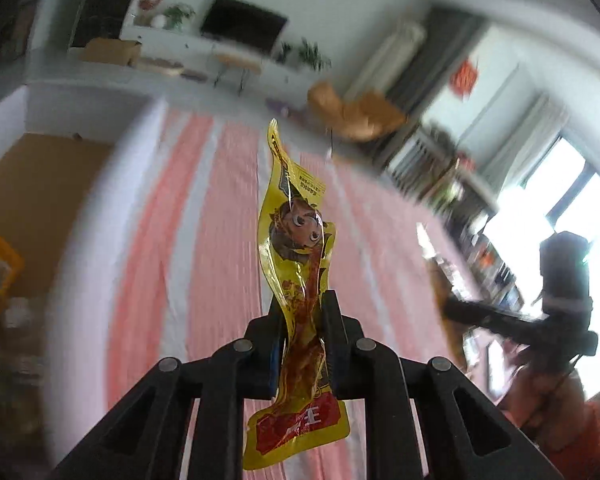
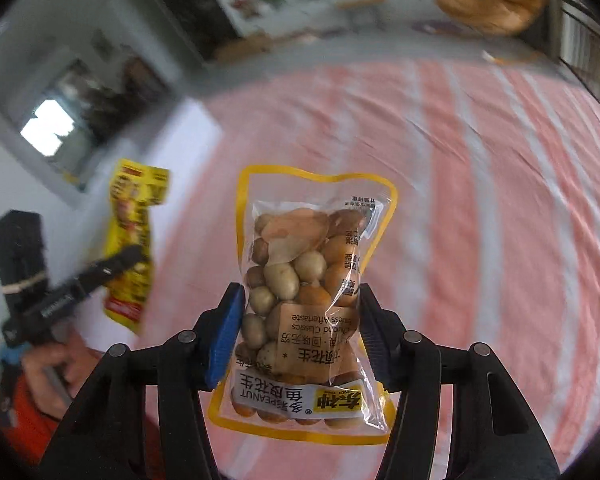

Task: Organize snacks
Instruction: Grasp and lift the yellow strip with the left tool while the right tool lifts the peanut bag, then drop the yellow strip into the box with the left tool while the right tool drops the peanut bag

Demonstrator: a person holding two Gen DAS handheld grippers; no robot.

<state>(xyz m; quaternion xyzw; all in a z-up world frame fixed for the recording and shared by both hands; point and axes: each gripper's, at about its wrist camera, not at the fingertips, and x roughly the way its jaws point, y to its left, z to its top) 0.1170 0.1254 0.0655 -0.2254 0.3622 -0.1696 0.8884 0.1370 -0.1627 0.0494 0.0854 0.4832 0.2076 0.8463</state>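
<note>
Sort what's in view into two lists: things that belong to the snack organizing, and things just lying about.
Belongs to the job:
- yellow snack packet, clamped in the left gripper
- peanut bag, clamped in the right gripper

Just lying about:
- pink striped cloth
- television
- potted plants
- cardboard box

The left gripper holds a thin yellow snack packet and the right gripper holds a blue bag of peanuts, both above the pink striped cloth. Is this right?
Not quite. In the right wrist view the bag of peanuts held by the right gripper is clear with a yellow border, not blue; only the gripper's pad is blue. The rest is right.
</note>
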